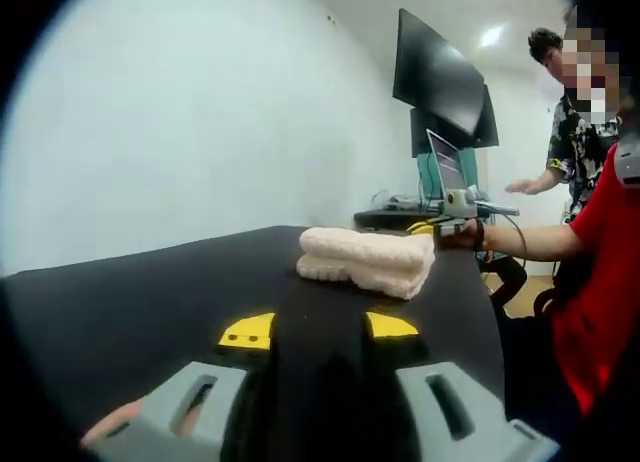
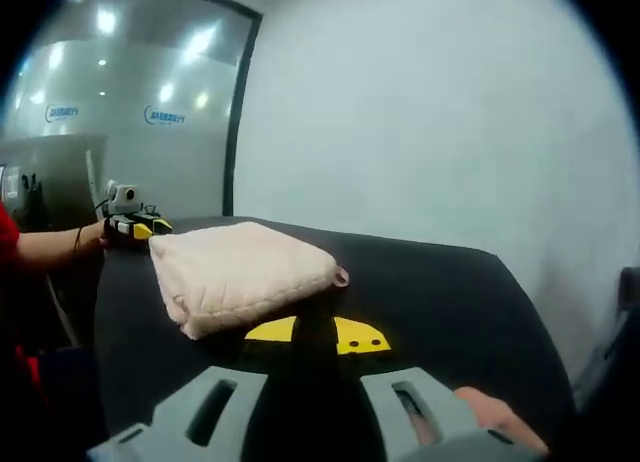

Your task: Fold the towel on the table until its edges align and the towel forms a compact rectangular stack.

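Cream towel [image 2: 238, 274] lies folded in a thick stack (edges roughly aligned) on the black surface [image 2: 440, 282]; left claw [image 1: 318, 377] and right claw [image 2: 315, 367] both stand apart, holding nothing, near it

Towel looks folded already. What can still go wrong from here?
1. The towel sits as a thick stack near the black table's edge on the person's side; a careless nudge might slide it off.
2. The left gripper sits close beside the stack, so pulling it away could snag a layer and skew the edges.
3. The right gripper points at the stack from close by; pushing forward might open the folds.
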Available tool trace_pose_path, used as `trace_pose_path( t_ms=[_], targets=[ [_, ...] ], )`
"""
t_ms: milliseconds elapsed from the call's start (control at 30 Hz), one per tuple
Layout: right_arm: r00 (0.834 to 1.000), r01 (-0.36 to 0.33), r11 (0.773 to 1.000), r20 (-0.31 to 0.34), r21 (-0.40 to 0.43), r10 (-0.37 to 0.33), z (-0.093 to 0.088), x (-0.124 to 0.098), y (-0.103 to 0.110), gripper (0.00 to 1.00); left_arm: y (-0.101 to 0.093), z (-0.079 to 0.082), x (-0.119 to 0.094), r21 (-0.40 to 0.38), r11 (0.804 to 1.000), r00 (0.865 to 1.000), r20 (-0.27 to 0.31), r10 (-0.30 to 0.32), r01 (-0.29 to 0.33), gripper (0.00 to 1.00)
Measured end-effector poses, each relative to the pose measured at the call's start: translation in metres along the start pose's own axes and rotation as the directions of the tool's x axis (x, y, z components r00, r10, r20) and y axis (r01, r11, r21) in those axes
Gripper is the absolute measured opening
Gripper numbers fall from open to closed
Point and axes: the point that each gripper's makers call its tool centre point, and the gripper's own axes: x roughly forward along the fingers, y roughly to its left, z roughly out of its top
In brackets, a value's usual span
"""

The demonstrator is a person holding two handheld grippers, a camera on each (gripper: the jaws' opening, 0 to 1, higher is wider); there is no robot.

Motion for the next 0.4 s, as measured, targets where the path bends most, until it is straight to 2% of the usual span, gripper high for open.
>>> trace_pose_path(
  t_ms=[400],
  targets=[
    [1.0,0.001,1.0,-0.005,-0.005,-0.001,-0.0005,0.0002,0.001,0.09,-0.002,-0.0007,0.0001,0.0,1.0,1.0,-0.007,0.004,-0.004,0.36]
  ],
)
